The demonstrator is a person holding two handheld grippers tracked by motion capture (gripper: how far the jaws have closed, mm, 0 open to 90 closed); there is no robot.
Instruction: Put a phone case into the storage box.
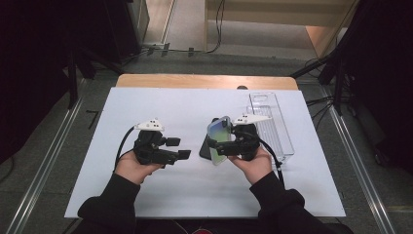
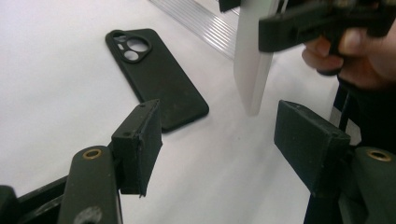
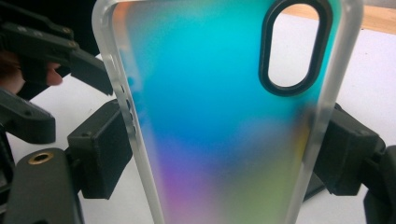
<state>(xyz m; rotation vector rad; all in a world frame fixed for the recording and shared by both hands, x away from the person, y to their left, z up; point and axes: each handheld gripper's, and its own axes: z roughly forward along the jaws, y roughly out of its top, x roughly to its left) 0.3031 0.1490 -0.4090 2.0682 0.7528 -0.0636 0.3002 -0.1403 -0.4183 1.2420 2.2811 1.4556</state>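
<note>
An iridescent phone case (image 3: 215, 116) with a frosted rim and an oval camera cutout stands upright between the pads of my right gripper (image 3: 224, 154), which is shut on its long edges. In the high view the case (image 1: 219, 127) is held above the white sheet, right of centre. A black phone case (image 2: 159, 79) lies flat on the sheet, back up, just beneath and left of the held case. My left gripper (image 2: 219, 140) is open with nothing between its jaws. It points toward the lower end of the held case (image 2: 252, 60), a short way from it.
A clear plastic tray (image 1: 272, 124) lies on the right side of the white sheet (image 1: 170, 195), behind the right hand. The sheet covers a wooden table (image 1: 204, 81). Dark stands and cables surround the table.
</note>
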